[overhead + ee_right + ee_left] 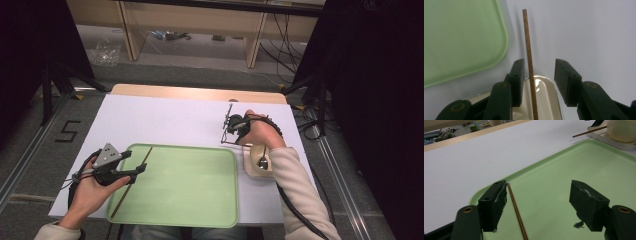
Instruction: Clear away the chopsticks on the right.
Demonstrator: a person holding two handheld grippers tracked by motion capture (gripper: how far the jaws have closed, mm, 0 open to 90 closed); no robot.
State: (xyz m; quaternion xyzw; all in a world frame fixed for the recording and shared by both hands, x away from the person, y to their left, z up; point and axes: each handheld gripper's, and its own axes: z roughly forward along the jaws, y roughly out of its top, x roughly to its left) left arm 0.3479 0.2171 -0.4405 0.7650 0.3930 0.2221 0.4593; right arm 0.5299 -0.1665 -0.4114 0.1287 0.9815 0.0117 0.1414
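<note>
the right gripper (537,82) has jaws apart around a thin, light, stiff chopstick (528,50); pinch its middle. the left gripper (537,205) has jaws apart too.

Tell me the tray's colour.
The tray is plain light green, clearest in the high view.

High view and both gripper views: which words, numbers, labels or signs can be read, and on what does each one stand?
"5": black tape strips on the grey floor, left of the table.
Small coloured items beyond the far edge of the table, in the left gripper view: too blurred to read.
No text is visible on the green tray, the chopsticks, the cream dish or either hand-held gripper.
</note>
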